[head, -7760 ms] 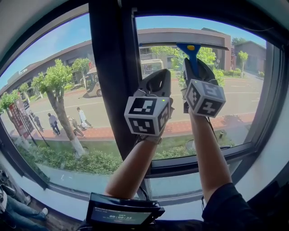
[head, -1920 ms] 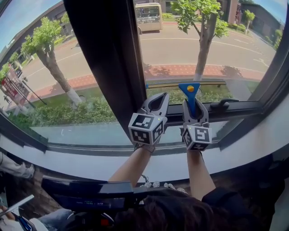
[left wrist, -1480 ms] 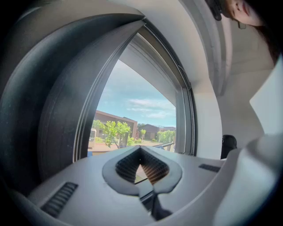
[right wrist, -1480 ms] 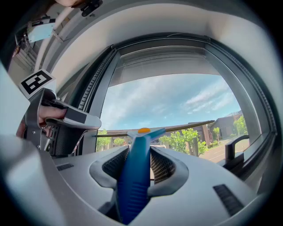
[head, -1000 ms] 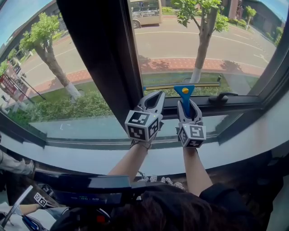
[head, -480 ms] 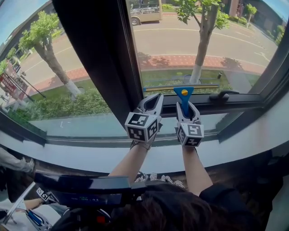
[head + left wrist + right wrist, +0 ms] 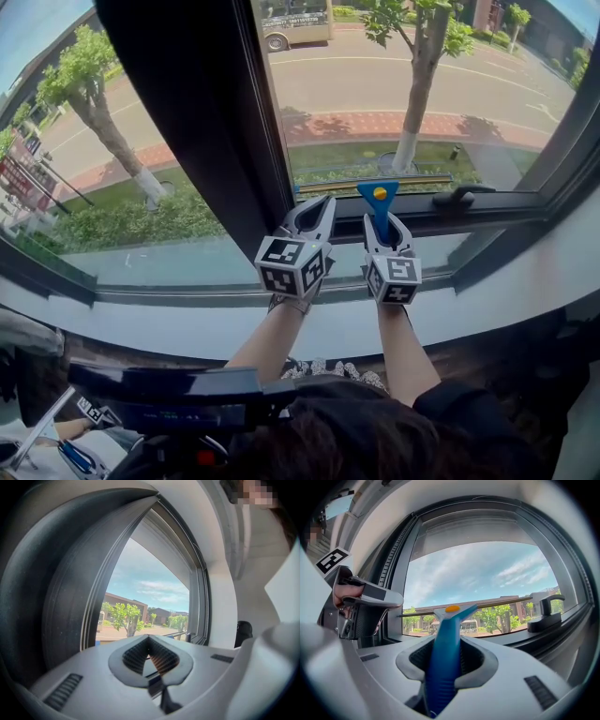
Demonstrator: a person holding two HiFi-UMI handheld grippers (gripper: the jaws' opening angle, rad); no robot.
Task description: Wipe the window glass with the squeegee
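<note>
My right gripper [image 7: 381, 221] has its fingers clenched on the squeegee [image 7: 377, 194], blade low on the glass [image 7: 375, 103]. My left gripper [image 7: 322, 206] has its fingers closed on nothing.

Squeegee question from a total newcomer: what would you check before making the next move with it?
1. Squeegee held firmly: ok, the right gripper has its fingers closed on the blue handle.
2. Blade flat against the window glass: cannot tell.
3. Room to pull lower: not ok, the blade sits just above the lower frame.
4. Left gripper free to help: ok, shut on nothing.
</note>
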